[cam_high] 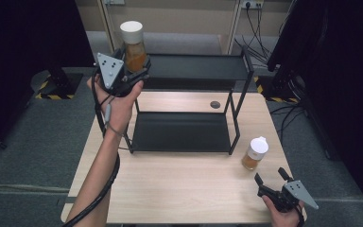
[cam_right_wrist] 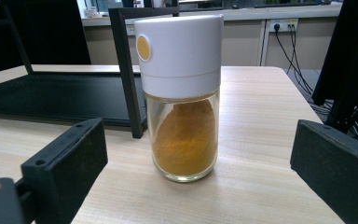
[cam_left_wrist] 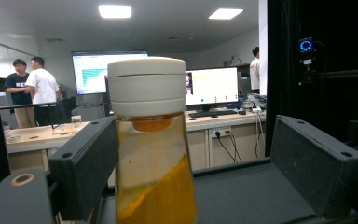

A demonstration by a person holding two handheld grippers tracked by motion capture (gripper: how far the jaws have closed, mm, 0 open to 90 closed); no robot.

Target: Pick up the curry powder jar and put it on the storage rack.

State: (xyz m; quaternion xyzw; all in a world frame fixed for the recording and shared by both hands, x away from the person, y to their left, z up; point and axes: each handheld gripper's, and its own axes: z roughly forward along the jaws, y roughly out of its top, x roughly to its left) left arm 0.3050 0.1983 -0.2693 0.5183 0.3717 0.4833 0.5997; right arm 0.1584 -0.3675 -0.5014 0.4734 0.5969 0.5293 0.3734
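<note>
A pale wooden table carries a black two-tier rack, both shelves bare. There are two jars, alike: clear glass, a white lid, orange-yellow powder inside.

The first jar is lifted at the rack's left end, level with the top shelf. In the left gripper view this jar stands upright with its powder heaped to one side and a smear under the lid. The left gripper has it low on the glass; one jaw lies against the jar's side, while the other stands clear of it, so whether the grip is tight cannot be told.

The second jar stands upright on the table, just beside the rack's right front leg. In the right gripper view the second jar shows a round yellow spot on its lid and powder banked up one wall. The right gripper is near it, jaws spread wide, holding nothing.

No readable label or writing shows on either jar.
</note>
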